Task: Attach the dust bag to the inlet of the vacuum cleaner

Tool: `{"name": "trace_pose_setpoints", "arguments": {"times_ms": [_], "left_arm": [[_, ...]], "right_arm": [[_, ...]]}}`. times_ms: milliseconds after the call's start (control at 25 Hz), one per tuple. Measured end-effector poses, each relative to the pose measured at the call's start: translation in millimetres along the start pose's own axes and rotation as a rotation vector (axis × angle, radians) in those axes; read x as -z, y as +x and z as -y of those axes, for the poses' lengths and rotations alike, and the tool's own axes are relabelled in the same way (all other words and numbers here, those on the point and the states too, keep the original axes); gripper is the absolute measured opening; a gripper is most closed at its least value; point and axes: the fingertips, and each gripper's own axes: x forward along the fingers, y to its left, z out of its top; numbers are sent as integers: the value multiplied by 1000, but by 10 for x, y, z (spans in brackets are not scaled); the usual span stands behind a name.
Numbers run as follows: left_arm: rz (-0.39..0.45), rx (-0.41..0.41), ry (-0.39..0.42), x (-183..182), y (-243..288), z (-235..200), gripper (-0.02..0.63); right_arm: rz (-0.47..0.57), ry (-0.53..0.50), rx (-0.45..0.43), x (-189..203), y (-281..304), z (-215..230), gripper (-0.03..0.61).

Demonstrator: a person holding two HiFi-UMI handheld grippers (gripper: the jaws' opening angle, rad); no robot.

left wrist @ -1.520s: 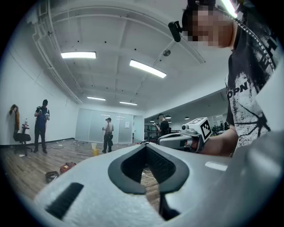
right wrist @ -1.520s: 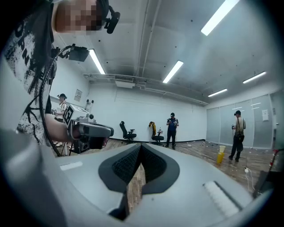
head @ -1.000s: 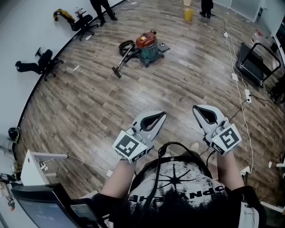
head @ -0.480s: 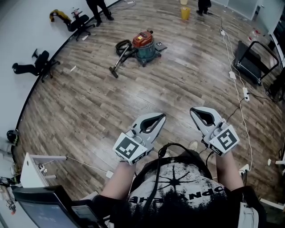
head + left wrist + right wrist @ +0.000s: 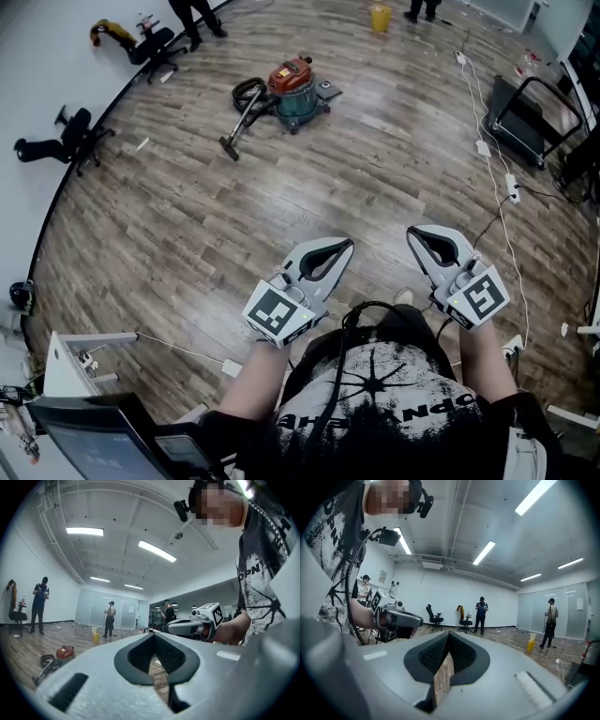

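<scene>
Head view: the vacuum cleaner [image 5: 292,86], red lid on a teal drum, stands far ahead of both grippers, its hose [image 5: 246,94] coiled at its left. No dust bag can be picked out. The left gripper [image 5: 341,247] and right gripper [image 5: 418,233] are pressed together and empty.

Left gripper view: the vacuum cleaner sits small at lower left, and the jaws are closed on nothing.

Right gripper view: the jaws are together, and the vacuum cleaner is out of sight.

One likely risk is that the cable [image 5: 491,159] lying right of the vacuum cleaner could catch a foot on the walk over.
</scene>
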Motion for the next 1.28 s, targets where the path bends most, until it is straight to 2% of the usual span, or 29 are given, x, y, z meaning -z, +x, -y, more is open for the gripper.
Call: {"name": "trace_pose_setpoints", "arguments": {"times_ms": [280,480,640,800,920,1080,1280], "left_arm": [[-9,58,-21,99,373,-7,0],[-23,82,-16,96,828,-75,0],[1,104,-22,84,1284,-199,0],[-60,92,-16,117,1865,-443,0],[-36,89,17,-17,2364,-580,0],[-77,77,-15,34,2994,-725,0],[-56,71,5,-70,3555,-885,0]], "right_arm": [[-28,5,50,87,-153,280,5],[-37,31,58,222,-210,679,5],[-27,44,44,322,-105,1140,5],[-25,43,12,404,-2,1707,5],[-18,44,-12,410,-3,2194,5],[-12,39,-34,466,-105,2802,5],[-2,44,-47,497,-142,3309,5]]}}
